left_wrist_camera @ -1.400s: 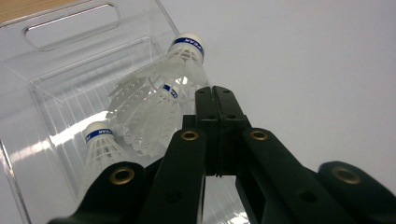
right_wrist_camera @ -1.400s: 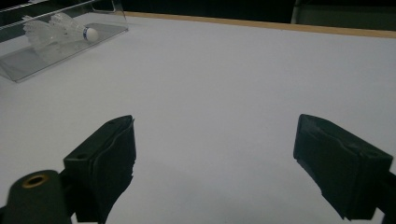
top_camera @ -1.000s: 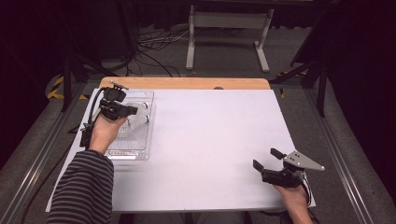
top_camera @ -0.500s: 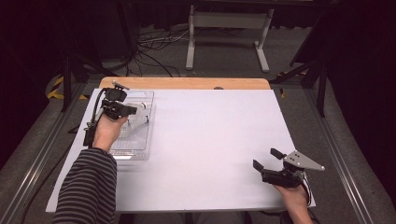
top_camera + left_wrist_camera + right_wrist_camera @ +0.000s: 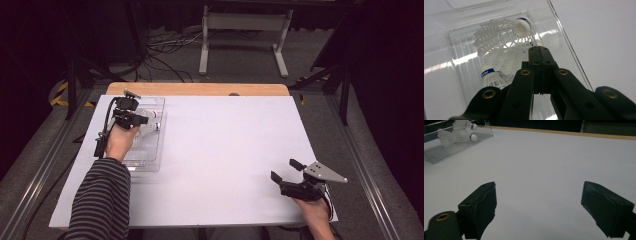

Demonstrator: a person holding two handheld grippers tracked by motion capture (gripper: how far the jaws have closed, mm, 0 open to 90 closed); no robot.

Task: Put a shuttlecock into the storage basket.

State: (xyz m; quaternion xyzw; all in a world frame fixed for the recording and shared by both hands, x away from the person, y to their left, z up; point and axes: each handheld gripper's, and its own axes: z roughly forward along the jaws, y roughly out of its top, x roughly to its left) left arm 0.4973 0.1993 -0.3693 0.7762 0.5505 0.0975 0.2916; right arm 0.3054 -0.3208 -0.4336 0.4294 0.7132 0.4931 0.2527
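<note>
Shuttlecocks (image 5: 506, 42) with unreadable blue-band lettering fill the clear bin (image 5: 150, 162); left jaws together, right jaws apart.

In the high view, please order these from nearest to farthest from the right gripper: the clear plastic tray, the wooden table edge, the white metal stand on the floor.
From the right gripper:
1. Wooden table edge, along the table's far side.
2. Clear plastic tray, far left on the table; close to the first, hard to separate.
3. White metal stand, on the floor beyond the table.

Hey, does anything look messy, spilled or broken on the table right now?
Nothing stands out. The shuttlecocks lie jumbled but inside the clear tray, none spilled onto the white table, and no damage shows.
</note>
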